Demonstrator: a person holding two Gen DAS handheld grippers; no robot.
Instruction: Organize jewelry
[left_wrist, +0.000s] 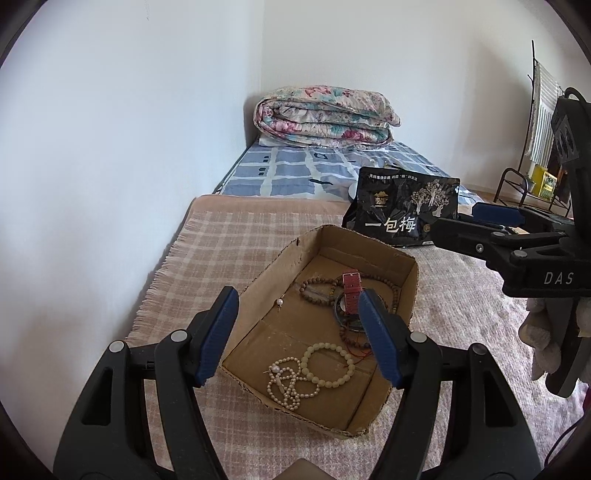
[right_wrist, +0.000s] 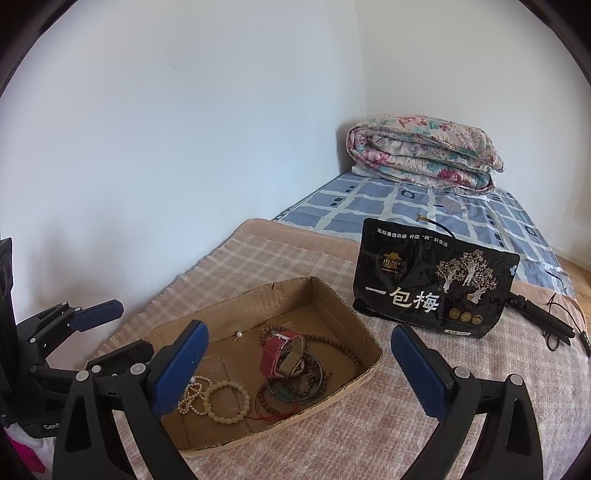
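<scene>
Hovering above the bed, both hand-held grippers, left (left_wrist: 299, 336) and right (right_wrist: 299, 373), gaped wide and empty. The jewelry lay in an open box (left_wrist: 280, 258): watch (right_wrist: 280, 350), beads (left_wrist: 328, 363), pearls (left_wrist: 284, 384). Behind stood a black bag (right_wrist: 436, 284) reading "一包梅".

folded floral quilt (left_wrist: 325, 116), black snack bag (right_wrist: 436, 288)

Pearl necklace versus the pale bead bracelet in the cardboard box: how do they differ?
The pearl necklace has small whitish beads on a long strand bunched into overlapping loops. The pale bead bracelet has larger, cream-green beads forming one open ring. The necklace lies nearer the box's near-left corner; the bracelet lies beside it, toward the middle. Both lie flat on the floor of the cardboard box, touching, and neither is gripped.
</scene>
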